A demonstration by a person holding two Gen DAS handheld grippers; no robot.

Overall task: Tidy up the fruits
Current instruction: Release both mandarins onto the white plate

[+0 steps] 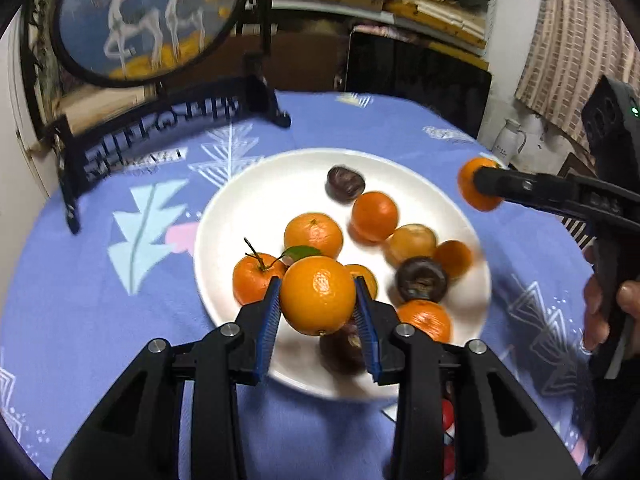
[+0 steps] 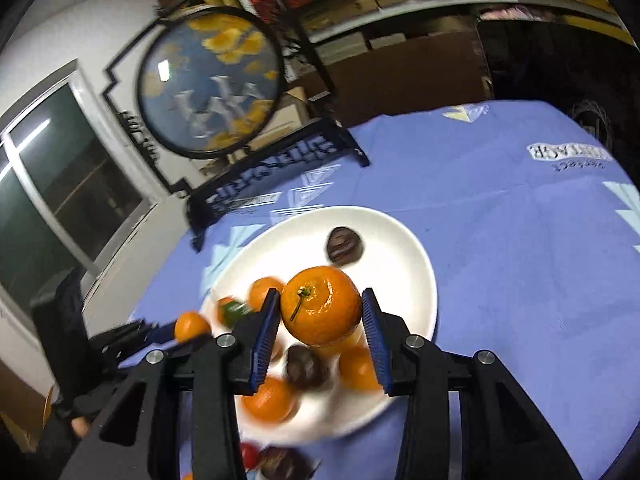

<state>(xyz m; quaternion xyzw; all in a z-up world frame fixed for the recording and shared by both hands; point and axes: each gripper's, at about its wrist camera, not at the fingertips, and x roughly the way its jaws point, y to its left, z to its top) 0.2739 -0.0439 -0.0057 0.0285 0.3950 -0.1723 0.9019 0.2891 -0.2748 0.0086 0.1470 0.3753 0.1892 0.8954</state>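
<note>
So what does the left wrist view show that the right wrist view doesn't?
Only the left view shows a white jug off to the right. Only the right view shows the window and the stem on the right hand-held gripper's orange. Both show the white plate of fruit, the round deer screen, and each hand-held gripper holding an orange.

Printed lettering on blue tablecloth [image 2: 500,208] upside down, blurred; unreadable.

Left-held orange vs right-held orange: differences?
The left gripper's orange shows smooth skin and no stem, while the right gripper's orange shows a green stem facing the camera. The left one hangs over the white plate's near side, the right one farther right. Both are clamped between blue pads.
</note>
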